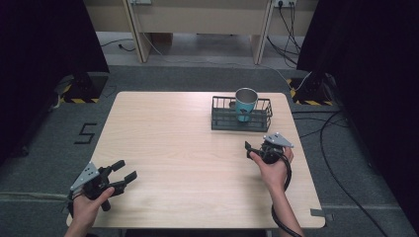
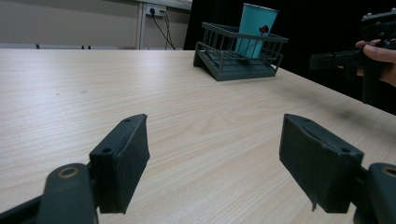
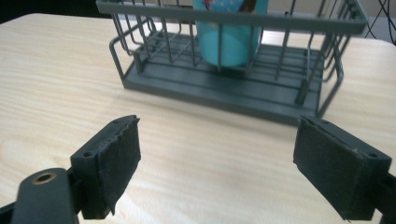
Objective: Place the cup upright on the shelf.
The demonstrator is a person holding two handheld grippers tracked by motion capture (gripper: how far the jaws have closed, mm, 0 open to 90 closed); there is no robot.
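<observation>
Approach phase of a cup pick. A teal cup (image 1: pixel 245 103) stands upright inside a dark wire basket (image 1: pixel 221 120) at the far right of the worktop (image 1: pixel 178 148). The right hand-held gripper (image 1: pixel 251 147) hovers just in front of the basket, jaws spread wide and empty, aimed at the basket's near wall and the cup behind it. The left hand-held gripper (image 1: pixel 123 174) rests at the near left corner, well apart from the basket, jaws likewise parted and empty. The next move probably calls for raising the right hand-held gripper over the basket rim, straddling the cup, then closing on it.
</observation>
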